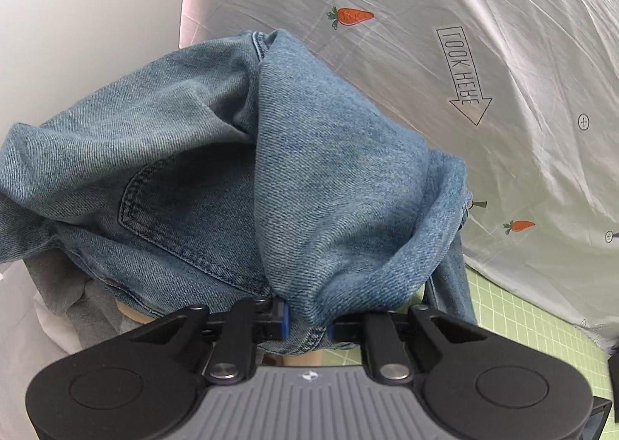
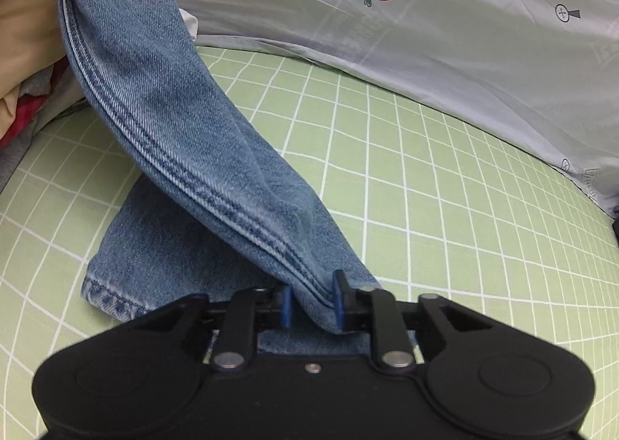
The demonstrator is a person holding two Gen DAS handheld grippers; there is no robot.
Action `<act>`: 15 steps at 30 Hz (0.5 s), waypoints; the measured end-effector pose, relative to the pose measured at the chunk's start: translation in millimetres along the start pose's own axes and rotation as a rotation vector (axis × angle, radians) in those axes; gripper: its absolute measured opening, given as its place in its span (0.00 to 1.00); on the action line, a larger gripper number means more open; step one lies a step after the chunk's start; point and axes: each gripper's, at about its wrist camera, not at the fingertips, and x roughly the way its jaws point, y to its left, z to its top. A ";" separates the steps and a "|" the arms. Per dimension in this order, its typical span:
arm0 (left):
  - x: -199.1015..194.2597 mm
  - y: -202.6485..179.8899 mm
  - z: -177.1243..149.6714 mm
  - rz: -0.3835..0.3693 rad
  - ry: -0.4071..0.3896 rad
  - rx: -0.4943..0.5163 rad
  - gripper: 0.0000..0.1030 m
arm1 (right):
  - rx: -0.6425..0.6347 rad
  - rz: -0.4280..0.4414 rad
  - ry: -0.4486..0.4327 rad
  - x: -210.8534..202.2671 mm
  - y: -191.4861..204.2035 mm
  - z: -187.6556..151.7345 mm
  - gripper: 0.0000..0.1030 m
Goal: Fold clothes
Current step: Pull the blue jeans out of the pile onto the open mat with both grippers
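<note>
Left wrist view
Left gripper (image 1: 307, 318): clamped on a thick fold of the jeans (image 1: 216, 169); the blue pads press the denim from both sides.
Jeans: bunched and lifted ahead of the gripper, filling the left and centre; a stitched back pocket (image 1: 170, 208) faces the camera.
Sheet (image 1: 464, 53): pale, with carrot prints and a "LOOK HERE" arrow; lies far and to the right, behind the jeans.
Mat (image 1: 514, 327): green grid, visible only at near right.

Right wrist view
Right gripper (image 2: 311, 302): clamped on a jeans leg (image 2: 174, 122) along its side seam, close to the hem end.
Jeans leg: hangs in a taut band from far left down to the gripper; a hem (image 2: 112, 298) lies flat on the mat (image 2: 425, 208) at near left, under the band.
Clothes pile (image 2: 27, 107): other garments at the far left edge; details unclear.

Step in hand
Judgement: both grippers hold the jeans clear of the mat for spreading or the first fold; no finished fold is visible.

Next move
Requirement: keep both grips firm, draw the denim taut between them, then lower it onto the bare mat with seams aligned.
Risk: the bulky upper bunch may sag or slip from the left pads.
</note>
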 end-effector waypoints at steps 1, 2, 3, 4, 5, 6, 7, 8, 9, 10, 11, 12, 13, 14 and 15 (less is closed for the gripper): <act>0.0 -4.9 -1.1 0.017 -0.003 0.021 0.14 | -0.002 -0.004 -0.003 0.1 -0.9 -0.8 0.09; -0.8 -9.7 -2.4 0.032 -0.005 0.032 0.13 | -0.004 -0.008 -0.007 0.2 -1.9 -1.6 0.07; -1.7 -14.5 -3.8 0.047 -0.006 0.040 0.12 | -0.003 -0.009 -0.014 -1.4 -3.7 -2.4 0.06; -2.1 -17.0 -6.5 0.058 -0.006 0.045 0.12 | -0.001 -0.010 -0.021 -3.3 -5.7 -3.1 0.05; -3.2 -19.9 -9.3 0.064 -0.008 0.048 0.11 | 0.000 -0.011 -0.030 -6.4 -9.4 -4.5 0.05; -5.4 -23.4 -13.3 0.056 -0.010 0.053 0.10 | 0.001 -0.011 -0.040 -9.7 -13.3 -6.0 0.04; -7.9 -27.2 -17.6 0.046 -0.013 0.055 0.10 | 0.002 -0.011 -0.050 -13.1 -17.2 -7.4 0.04; -11.1 -32.3 -23.3 0.043 -0.017 0.063 0.10 | 0.006 -0.009 -0.059 -16.7 -22.5 -9.5 0.04; -12.8 -38.2 -29.2 0.045 -0.020 0.075 0.10 | 0.011 -0.006 -0.068 -20.4 -28.1 -11.7 0.04; -15.7 -46.3 -37.3 0.047 -0.024 0.093 0.10 | 0.014 -0.004 -0.076 -23.7 -34.2 -14.4 0.04; -18.7 -53.6 -44.4 0.042 -0.024 0.100 0.09 | 0.016 -0.003 -0.083 -26.8 -40.5 -17.2 0.04; -21.7 -60.5 -51.1 0.036 -0.023 0.104 0.09 | 0.018 -0.003 -0.088 -29.8 -46.4 -20.0 0.04; -26.1 -67.8 -62.0 0.023 -0.017 0.099 0.09 | 0.019 -0.002 -0.093 -32.5 -53.6 -23.2 0.04; -28.6 -70.9 -68.2 0.011 -0.011 0.096 0.09 | 0.020 -0.002 -0.097 -34.7 -62.1 -27.1 0.03; -30.8 -73.0 -74.3 0.002 -0.006 0.096 0.09 | 0.024 -0.002 -0.097 -36.0 -73.4 -31.2 0.03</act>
